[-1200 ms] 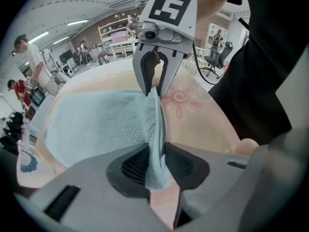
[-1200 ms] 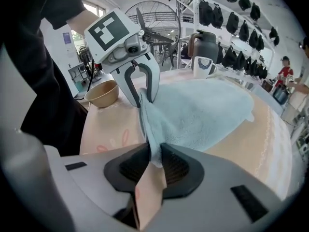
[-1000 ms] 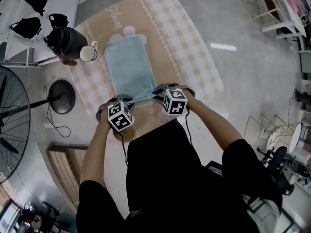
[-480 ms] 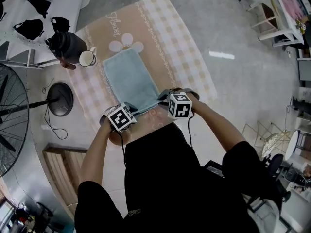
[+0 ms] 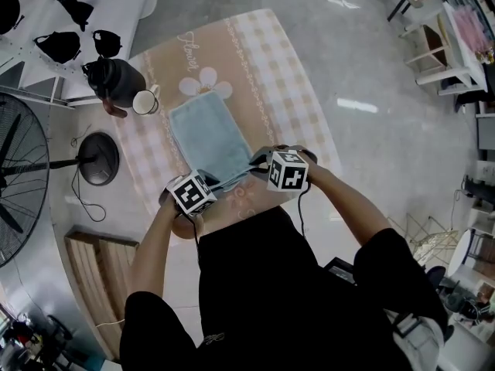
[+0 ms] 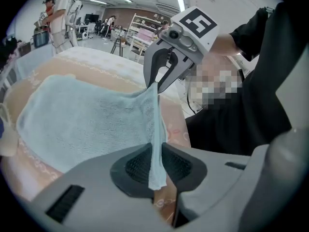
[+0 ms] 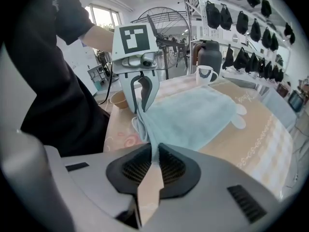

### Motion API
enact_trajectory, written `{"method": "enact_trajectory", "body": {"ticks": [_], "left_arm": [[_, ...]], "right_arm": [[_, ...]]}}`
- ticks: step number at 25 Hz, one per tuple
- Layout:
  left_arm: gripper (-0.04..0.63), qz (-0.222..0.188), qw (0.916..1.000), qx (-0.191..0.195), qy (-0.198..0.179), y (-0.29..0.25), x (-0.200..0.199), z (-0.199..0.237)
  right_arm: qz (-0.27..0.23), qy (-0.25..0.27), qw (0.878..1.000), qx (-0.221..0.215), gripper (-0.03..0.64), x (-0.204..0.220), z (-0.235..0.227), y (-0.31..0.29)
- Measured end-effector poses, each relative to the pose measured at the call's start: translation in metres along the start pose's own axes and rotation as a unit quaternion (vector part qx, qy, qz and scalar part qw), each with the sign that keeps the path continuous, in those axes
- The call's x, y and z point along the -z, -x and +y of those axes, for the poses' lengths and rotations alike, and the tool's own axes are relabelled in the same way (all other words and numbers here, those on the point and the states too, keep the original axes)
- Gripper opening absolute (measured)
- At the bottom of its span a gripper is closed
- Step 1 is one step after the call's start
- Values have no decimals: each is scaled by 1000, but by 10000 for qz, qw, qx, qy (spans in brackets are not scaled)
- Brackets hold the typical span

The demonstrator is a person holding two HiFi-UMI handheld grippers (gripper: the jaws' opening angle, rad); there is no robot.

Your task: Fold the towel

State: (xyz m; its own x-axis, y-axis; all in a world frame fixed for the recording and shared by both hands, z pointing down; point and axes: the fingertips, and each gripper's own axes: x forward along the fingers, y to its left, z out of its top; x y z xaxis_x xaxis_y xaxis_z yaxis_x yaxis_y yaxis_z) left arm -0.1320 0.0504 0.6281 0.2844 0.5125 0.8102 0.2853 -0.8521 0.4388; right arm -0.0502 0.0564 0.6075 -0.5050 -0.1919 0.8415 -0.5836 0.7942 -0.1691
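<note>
A light blue towel (image 5: 207, 136) lies on the table with the pink checked cloth (image 5: 271, 68). My left gripper (image 6: 155, 167) is shut on the towel's near left corner (image 6: 155, 149), which hangs between its pads. My right gripper (image 7: 153, 167) is shut on the near right corner (image 7: 153, 149). Both corners are lifted off the table, and the near edge (image 5: 232, 178) stretches between the two grippers. The far part of the towel (image 6: 82, 117) still rests flat on the cloth. In the head view the left gripper (image 5: 203, 185) and the right gripper (image 5: 261, 165) are at the table's near edge.
A black kettle (image 5: 116, 79) and a white mug (image 5: 145, 101) stand at the table's far left, beside the towel. A standing fan (image 5: 23, 184) and its round base (image 5: 98, 158) are on the floor to the left. A white shelf with black caps (image 5: 62, 22) lies beyond.
Both grippers have risen with the towel's near corners and come a little towards the person. The near edge has come up off the cloth.
</note>
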Motion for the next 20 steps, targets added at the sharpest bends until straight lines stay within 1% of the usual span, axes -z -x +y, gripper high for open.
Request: {"method": "enact_trajectory", "body": {"ticks": [3, 6, 8, 11, 16, 20], "left_arm": [[63, -253, 9988, -90, 400, 14, -6, 12], [63, -567, 9945, -188, 862, 32, -11, 30], [63, -708, 9914, -328, 1050, 44, -13, 47], [63, -847, 9876, -557, 1201, 60, -17, 72], [63, -1129, 9795, -880, 1414, 84, -26, 109], [63, -1341, 9698, -1350, 1527, 106, -33, 142]], "right_arm": [[-169, -18, 9998, -64, 41, -14, -18, 5], [-319, -22, 9994, -142, 41, -28, -38, 10], [-407, -30, 9990, -185, 41, -37, -53, 11], [-523, -31, 9984, -200, 41, -50, -77, 11], [-731, -202, 9970, -171, 41, -73, -121, 18], [-861, -268, 9959, -26, 41, -89, -156, 19]]}}
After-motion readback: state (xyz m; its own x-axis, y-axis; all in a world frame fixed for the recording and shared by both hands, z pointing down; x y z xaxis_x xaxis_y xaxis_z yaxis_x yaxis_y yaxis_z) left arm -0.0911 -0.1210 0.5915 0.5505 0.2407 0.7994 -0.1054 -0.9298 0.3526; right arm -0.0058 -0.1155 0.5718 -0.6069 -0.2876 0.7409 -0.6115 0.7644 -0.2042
